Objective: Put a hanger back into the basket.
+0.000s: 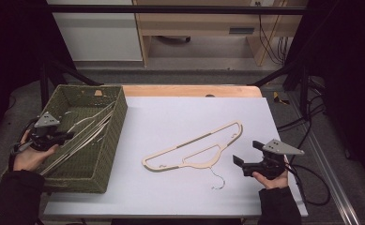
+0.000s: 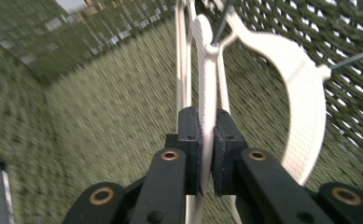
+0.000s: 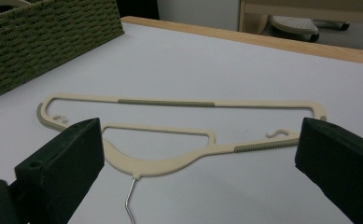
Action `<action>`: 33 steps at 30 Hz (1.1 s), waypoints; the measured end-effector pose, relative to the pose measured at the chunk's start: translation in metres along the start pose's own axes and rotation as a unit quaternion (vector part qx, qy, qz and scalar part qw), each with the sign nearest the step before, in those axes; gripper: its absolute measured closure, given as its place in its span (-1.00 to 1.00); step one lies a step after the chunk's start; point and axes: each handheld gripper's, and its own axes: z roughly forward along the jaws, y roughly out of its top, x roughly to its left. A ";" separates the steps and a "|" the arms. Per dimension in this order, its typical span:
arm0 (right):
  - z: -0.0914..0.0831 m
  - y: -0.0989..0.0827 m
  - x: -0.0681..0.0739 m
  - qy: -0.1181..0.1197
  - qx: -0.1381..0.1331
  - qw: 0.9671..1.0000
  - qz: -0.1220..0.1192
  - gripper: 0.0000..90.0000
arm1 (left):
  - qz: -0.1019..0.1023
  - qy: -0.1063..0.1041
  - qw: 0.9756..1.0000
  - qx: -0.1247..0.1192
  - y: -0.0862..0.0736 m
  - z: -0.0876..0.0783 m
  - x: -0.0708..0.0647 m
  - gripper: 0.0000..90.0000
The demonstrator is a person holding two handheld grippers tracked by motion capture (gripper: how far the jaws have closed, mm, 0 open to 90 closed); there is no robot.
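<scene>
Gripper jaws on the left gripper (image 2: pixel 206 154) are pinched nearly shut on a thin cream plastic hanger (image 2: pixel 207 93) inside the woven green basket (image 1: pixel 117 117), which sits at the left end of the worktop (image 1: pixel 180 117); in the left gripper view the pads clamp a flat ribbed strip of the frame just below its wire hook. In the high view several hangers lie tangled in the basket, so this one may drag its neighbours as it lifts. It looks light and stiff along its length, but thin enough to flex or twist if held far from its middle, and the smooth plastic could slip; the ribbed strip or the thick neck by the hook seems the surest hold. The right gripper (image 3: pixel 198 154) stands wide open and holds nothing, aimed at a second hanger (image 1: pixel 194 150) lying flat on the worktop, where the curved neck above its wire hook (image 3: pixel 130 198) seems the best place to pinch.
</scene>
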 end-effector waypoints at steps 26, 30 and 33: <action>-0.004 0.002 0.002 -0.001 -0.010 1.000 0.001 -0.96 | -0.073 -0.047 0.992 -0.090 0.001 -0.051 -0.011 0.34; -0.004 0.003 0.002 -0.001 -0.012 1.000 0.006 -0.96 | -0.084 -0.042 0.983 -0.160 0.012 -0.065 -0.021 0.06; -0.005 0.003 0.002 -0.001 -0.014 1.000 0.007 -0.96 | -0.088 -0.048 0.974 -0.205 0.021 -0.069 -0.034 -0.15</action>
